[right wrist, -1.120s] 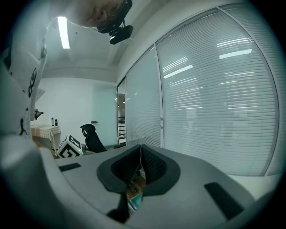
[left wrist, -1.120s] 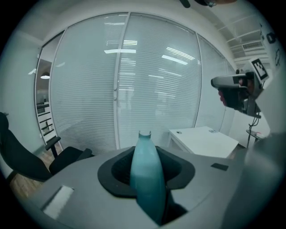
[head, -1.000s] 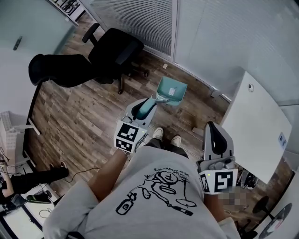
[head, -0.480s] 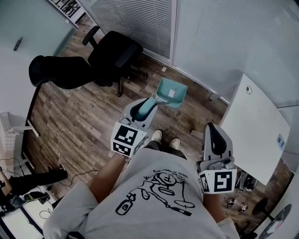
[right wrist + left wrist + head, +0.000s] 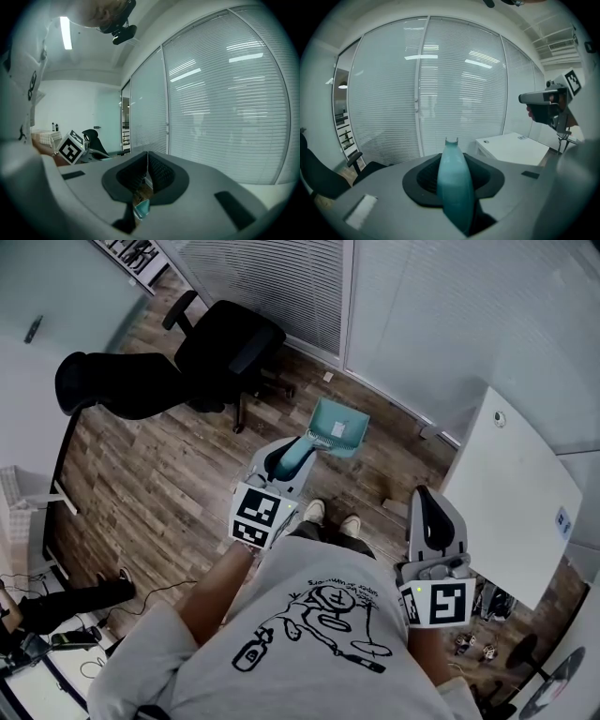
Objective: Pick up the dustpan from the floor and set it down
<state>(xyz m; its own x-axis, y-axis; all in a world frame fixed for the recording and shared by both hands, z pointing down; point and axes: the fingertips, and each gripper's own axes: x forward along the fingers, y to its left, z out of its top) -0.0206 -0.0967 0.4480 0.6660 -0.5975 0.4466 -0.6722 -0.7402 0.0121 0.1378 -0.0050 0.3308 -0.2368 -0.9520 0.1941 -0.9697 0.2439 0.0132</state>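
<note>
A teal dustpan [image 5: 339,427] hangs above the wood floor in front of the person's shoes [image 5: 319,510]. Its long handle [image 5: 454,187] runs back between the jaws of my left gripper [image 5: 298,450], which is shut on it. In the left gripper view the handle fills the gap between the jaws, and the pan itself is hidden. My right gripper [image 5: 427,507] is held at the right, apart from the dustpan. Its jaws [image 5: 147,155] meet at the tips with nothing between them. A bit of the teal pan [image 5: 142,207] shows below them.
Two black office chairs [image 5: 225,343] [image 5: 122,381] stand at the back left. A white table [image 5: 516,484] is at the right. A glass wall with blinds [image 5: 281,277] runs along the far side. Wood floor [image 5: 169,474] lies to the left.
The dustpan and my left gripper have shifted very slightly to the left. The right gripper has kept still.
</note>
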